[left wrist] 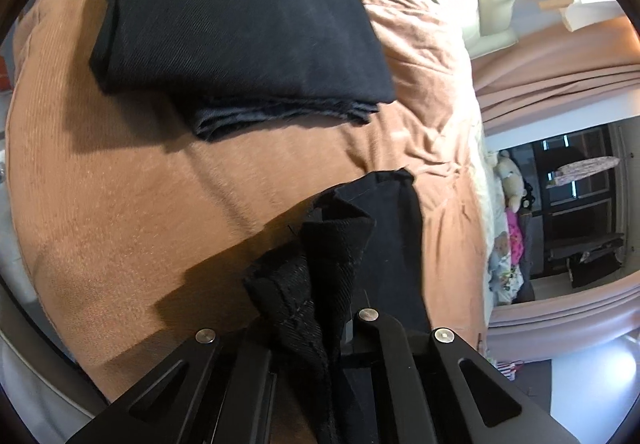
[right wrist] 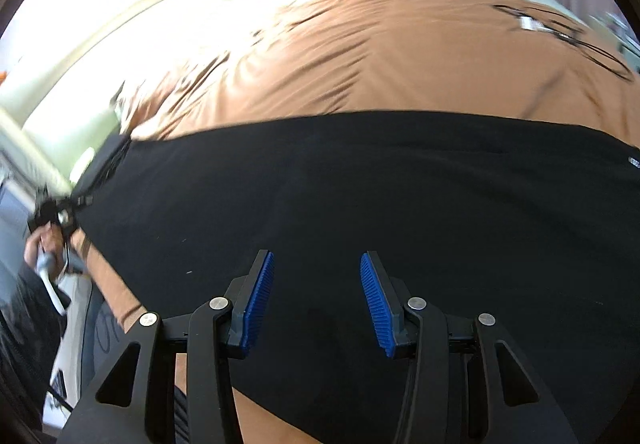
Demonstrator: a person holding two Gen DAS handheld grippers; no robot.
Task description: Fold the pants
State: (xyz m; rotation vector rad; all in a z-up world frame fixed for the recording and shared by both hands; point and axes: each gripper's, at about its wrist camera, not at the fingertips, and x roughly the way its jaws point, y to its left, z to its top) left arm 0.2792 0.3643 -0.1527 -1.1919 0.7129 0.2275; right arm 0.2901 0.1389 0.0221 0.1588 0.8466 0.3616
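Black pants (right wrist: 360, 183) lie spread across a brown bedspread (right wrist: 400, 51). My left gripper (left wrist: 320, 308) is shut on a bunched corner of the pants (left wrist: 320, 256) and holds it above the bed; its pads are hidden by the cloth. It also shows in the right wrist view (right wrist: 96, 167) at the left end of the pants. My right gripper (right wrist: 316, 276) is open with blue pads (right wrist: 260, 296), empty, just above the near part of the pants.
A folded stack of black clothes (left wrist: 240, 19) lies on the bedspread (left wrist: 120, 183) farther back. Soft toys (left wrist: 510, 179) and pillows lie at the bed's far end. A black cable (right wrist: 560, 31) lies on the bed. A window is behind.
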